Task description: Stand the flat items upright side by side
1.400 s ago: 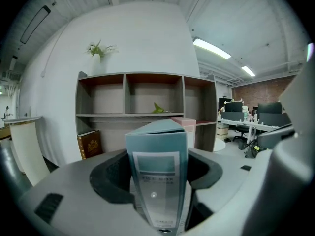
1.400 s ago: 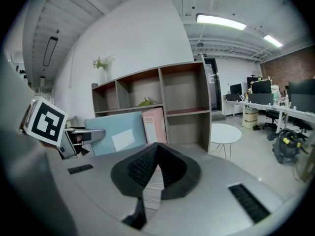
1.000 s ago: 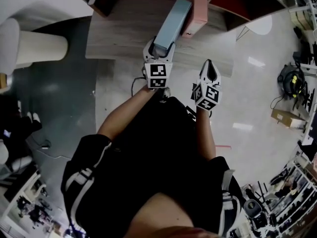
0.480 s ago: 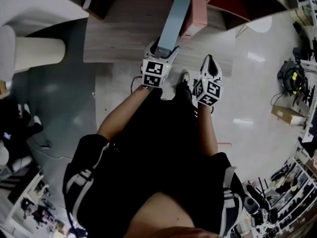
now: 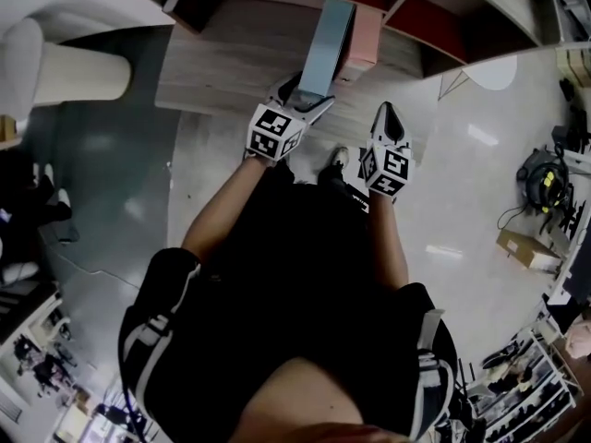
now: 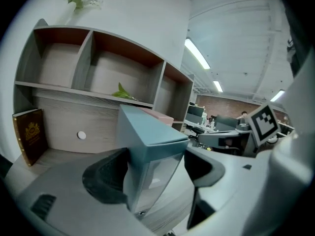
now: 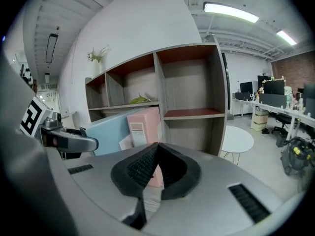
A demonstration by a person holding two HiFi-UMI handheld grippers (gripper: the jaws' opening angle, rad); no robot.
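the blue box [image 5: 325, 49] stands on edge on the wooden shelf [image 5: 217, 67], upper middle of the frame, just beside the pink box [image 5: 363, 33], its long axis running straight away from the left gripper [image 5: 303, 89]. those jaws have just been opening and are now spread, the box's near end between them with a gap at one side. the right gripper [image 5: 390, 125], a little to the right, has jaws pressed together on nothing. below is pale shiny floor [image 5: 480, 192].
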